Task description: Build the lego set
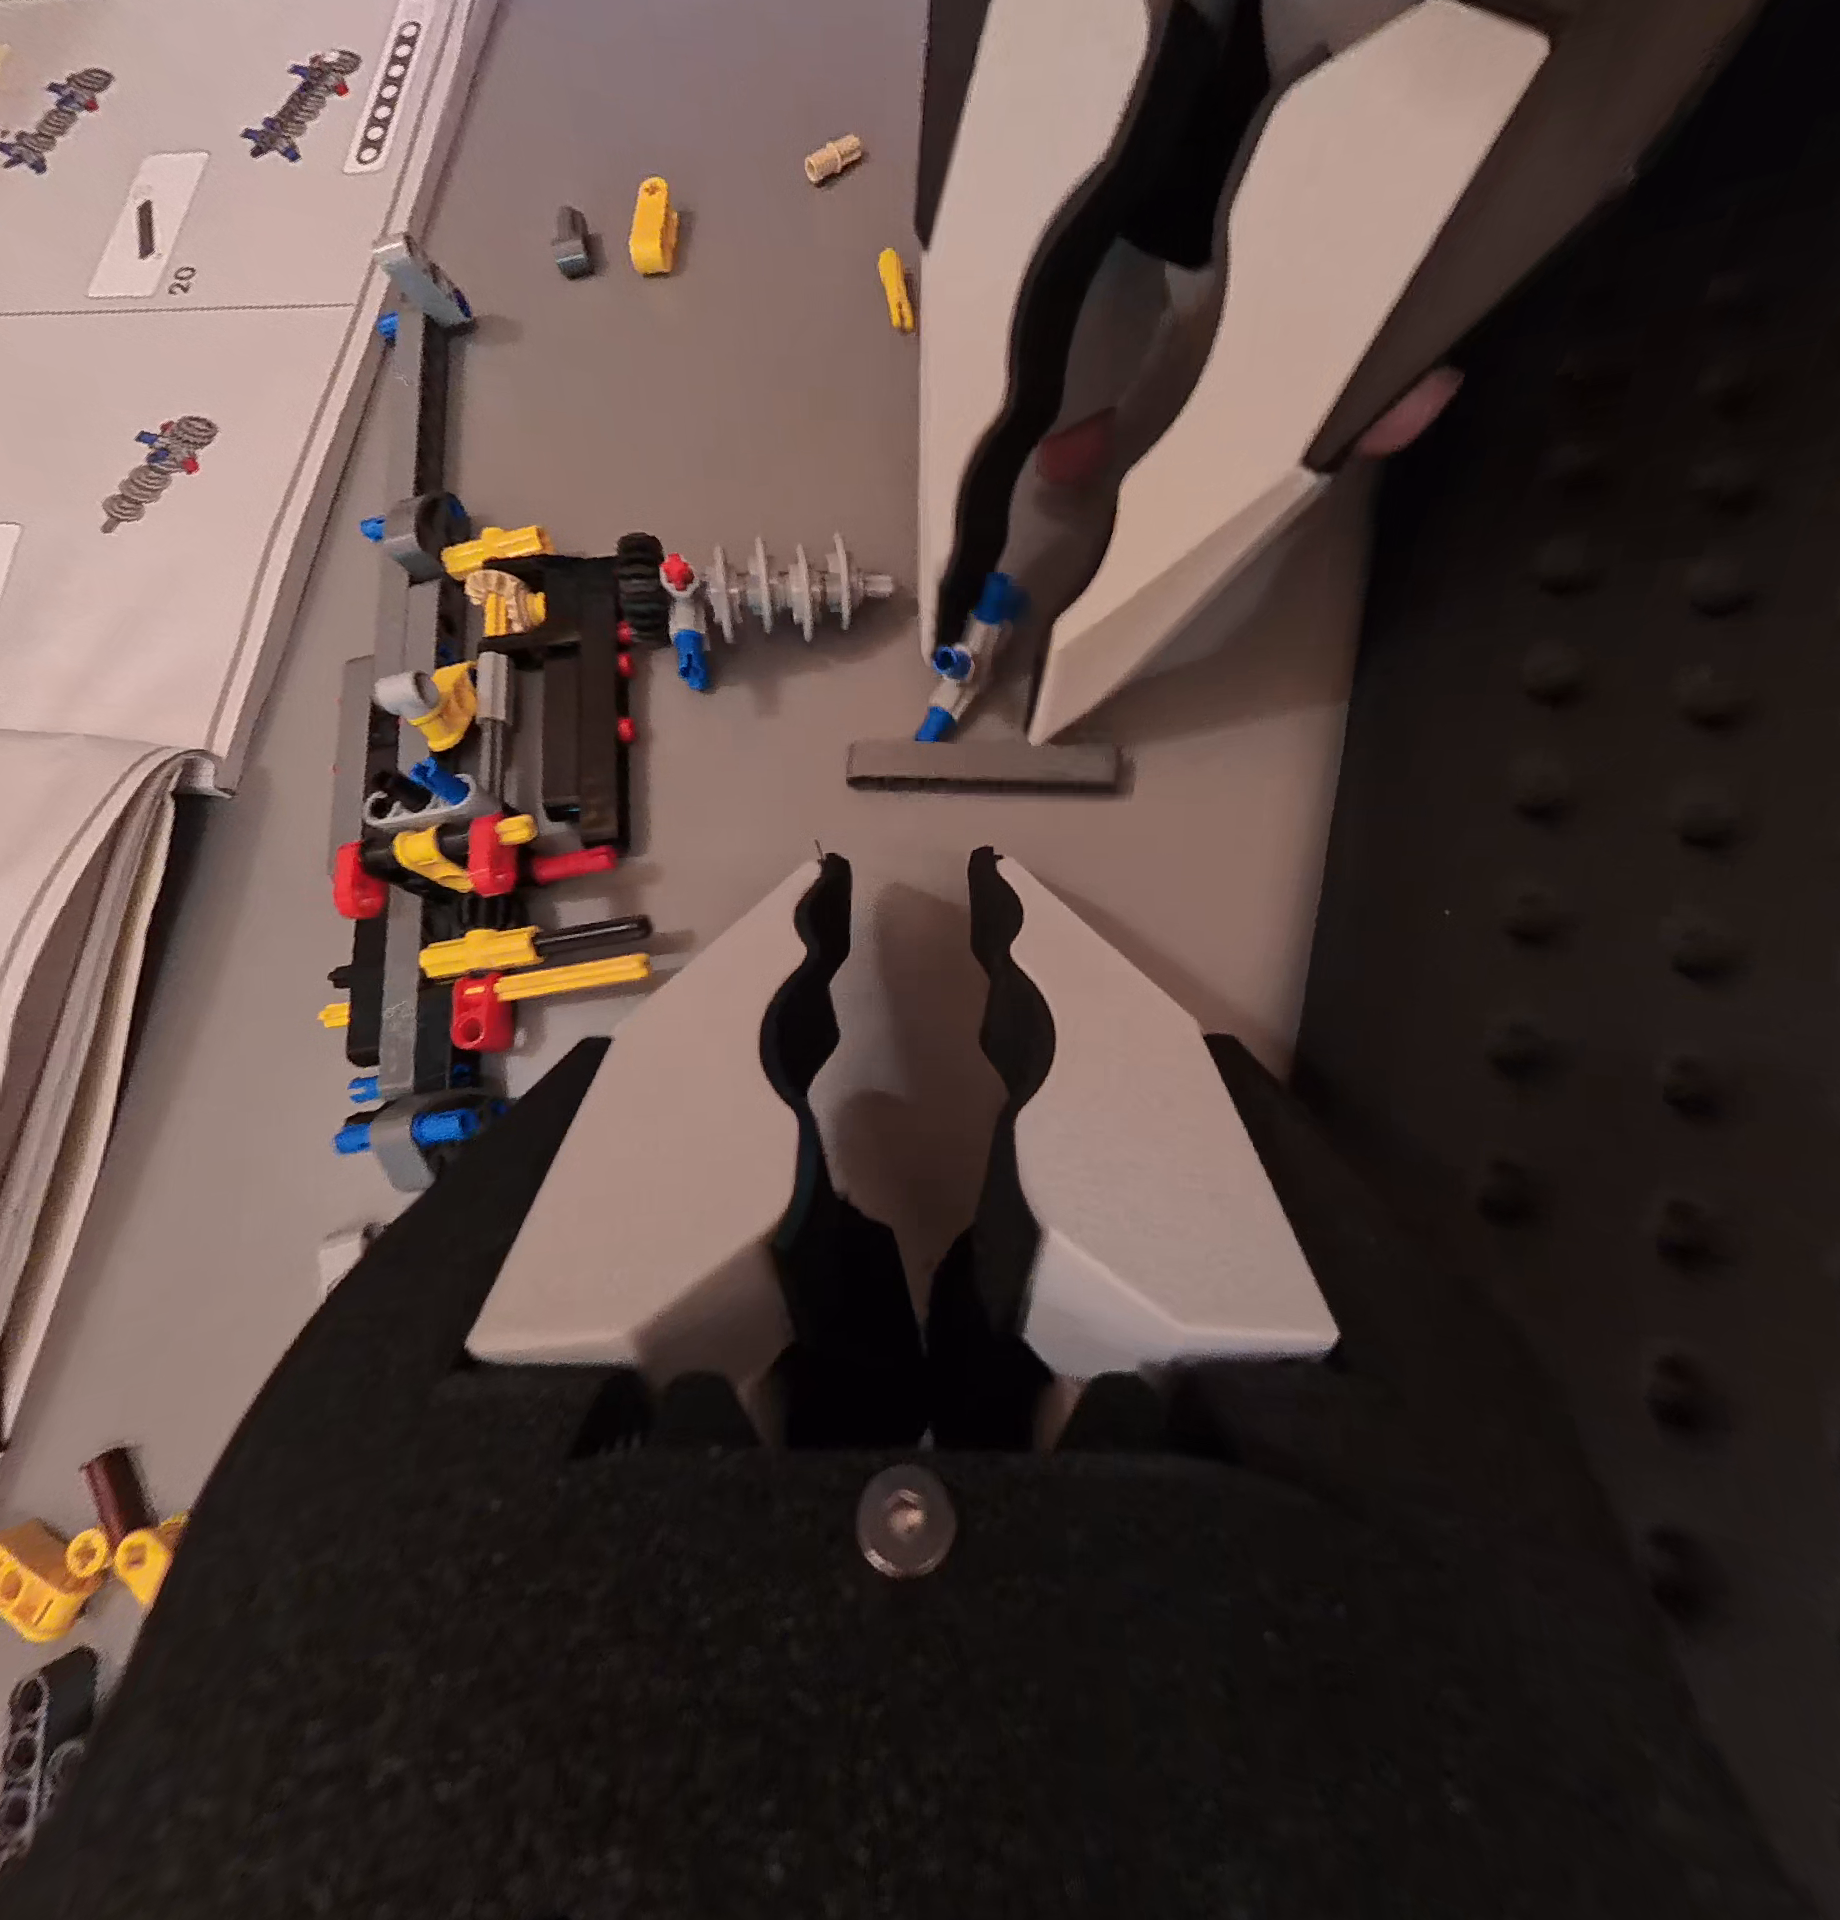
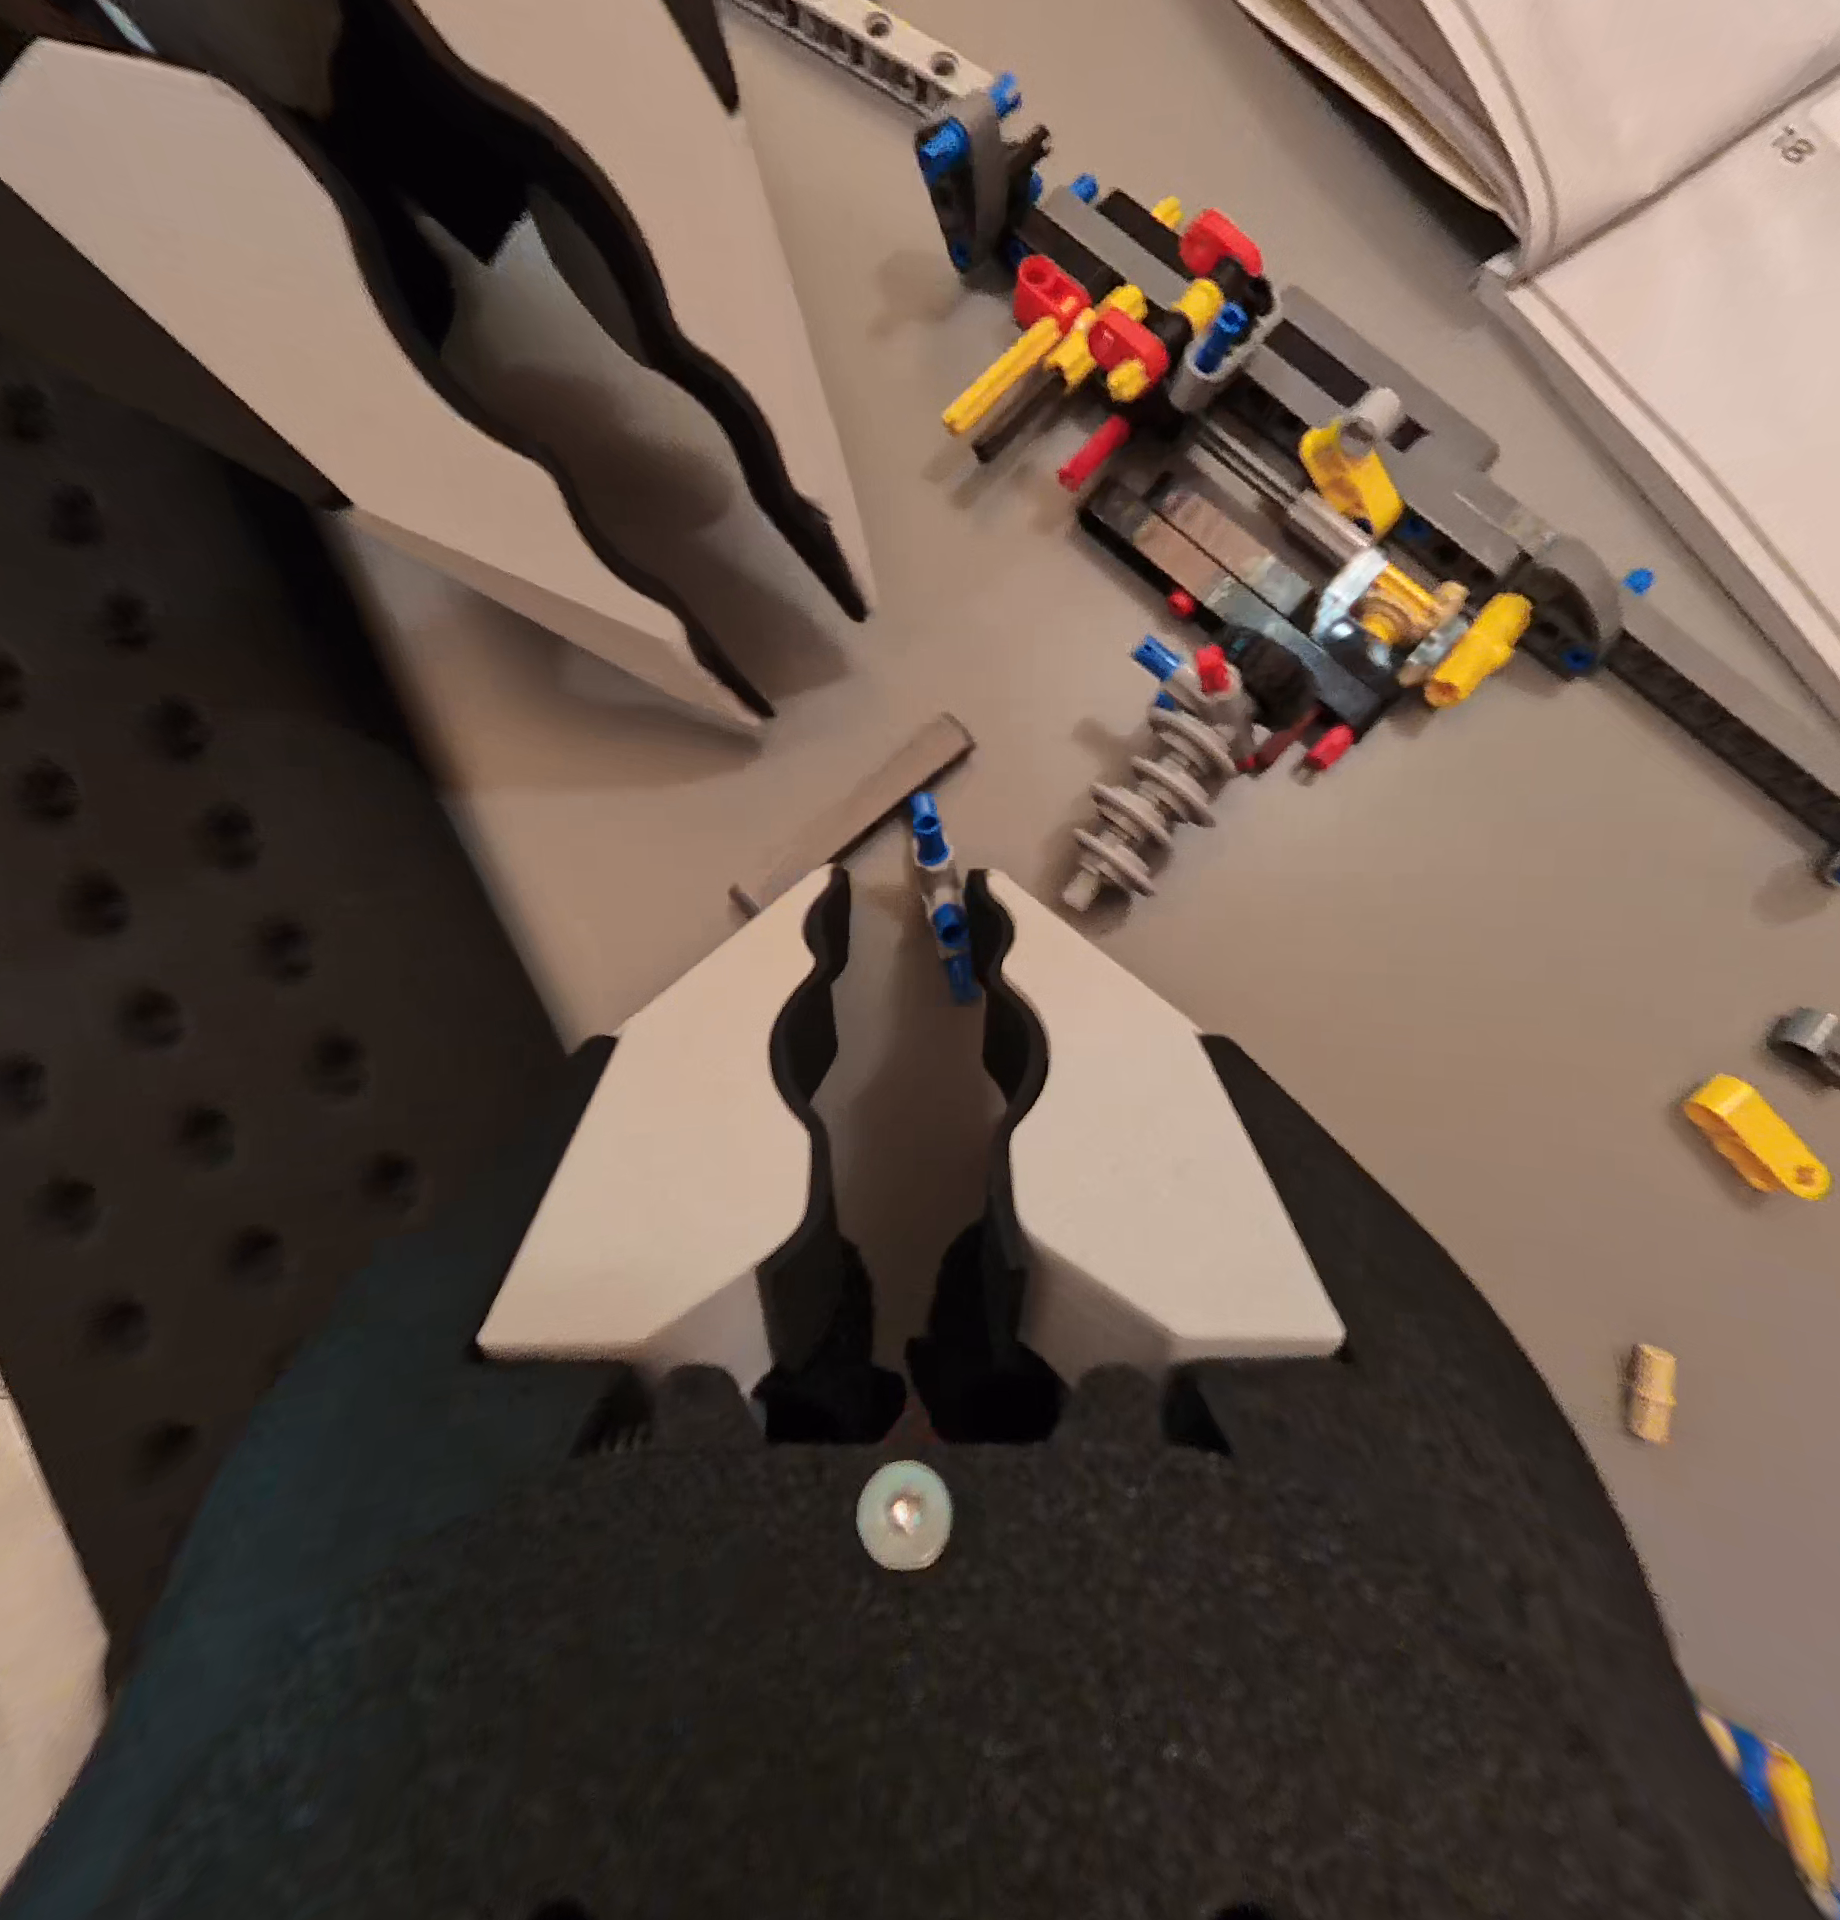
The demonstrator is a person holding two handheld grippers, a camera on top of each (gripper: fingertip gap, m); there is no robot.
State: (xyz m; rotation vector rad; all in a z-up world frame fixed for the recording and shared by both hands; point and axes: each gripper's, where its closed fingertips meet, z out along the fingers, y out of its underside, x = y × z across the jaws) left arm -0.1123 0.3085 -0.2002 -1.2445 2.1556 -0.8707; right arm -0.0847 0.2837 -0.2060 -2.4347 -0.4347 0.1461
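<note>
Two grippers in play, both with jaws parted. Left gripper (image 1: 908, 857) sits bottom centre of its own view, empty, tips hovering just short of a dark grey flat beam (image 1: 985, 767) lying loose on the grey table (image 1: 708, 395); my read is it's staged to pin or lift that beam. Right gripper (image 2: 908, 883) has a small grey connector with blue pins (image 2: 942, 904) lying against its right-hand finger, one end between the fingers, the other poking out past the tips toward the beam; there's a clear gap on the other side, so it isn't clamped. In the left wrist view the connector (image 1: 966, 657) sits at the tips, and whether its far end touches the beam is unclear. Probably it's being lined up for a pin-into-beam join. Main build (image 1: 480, 790), a long grey and black frame with yellow, red and blue parts, lies centre-left in the left wrist view, with a grey worm-gear shaft (image 1: 791, 587) sticking out toward the right gripper; parked clear of the working spot, near the open instruction booklet (image 1: 147, 343) at upper left for reference. Loose spares scattered at the top: yellow connector (image 1: 653, 225), tan pin (image 1: 833, 159), small grey piece (image 1: 573, 242). Hidden: the build's lower end runs under the left gripper body; motion blur smears the right gripper; parts at lower left are cut off by the frame edge.
</note>
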